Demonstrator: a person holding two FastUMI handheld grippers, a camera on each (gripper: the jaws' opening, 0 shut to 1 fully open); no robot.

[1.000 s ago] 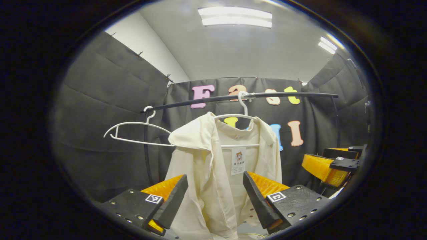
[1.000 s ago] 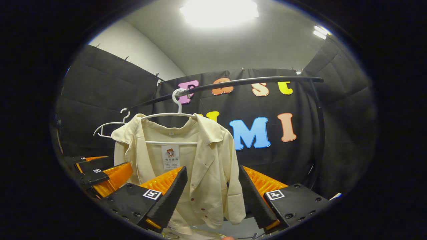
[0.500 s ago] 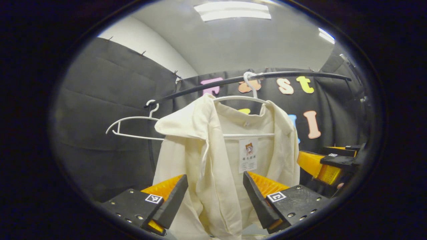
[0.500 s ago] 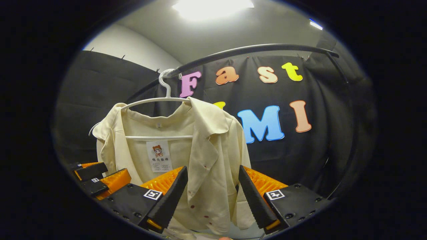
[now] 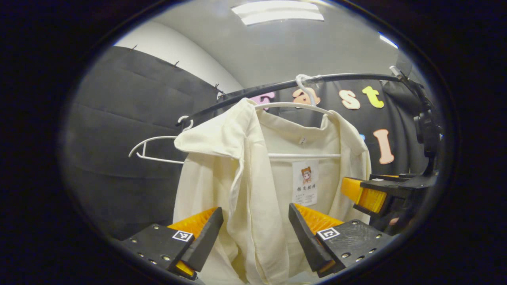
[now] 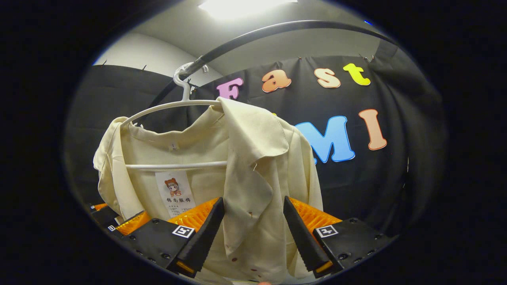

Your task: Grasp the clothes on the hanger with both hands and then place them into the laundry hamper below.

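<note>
My left gripper and right gripper are both spread wide, each straddling a front panel of the cream shirt without clamping it; the shirt hangs on a white hanger.

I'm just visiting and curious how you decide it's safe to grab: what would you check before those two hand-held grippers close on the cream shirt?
1. Left hand-held gripper open: ok, its fingers stand apart.
2. Right hand-held gripper open: ok, fingers apart too.
3. Shirt cloth between the left fingers: ok, the front edge hangs in the gap.
4. Cloth between the right fingers: ok, the other front panel hangs there.
5. Shirt on its white hanger, hooked on the black rail: ok.
6. Laundry hamper in place below: cannot tell.
</note>
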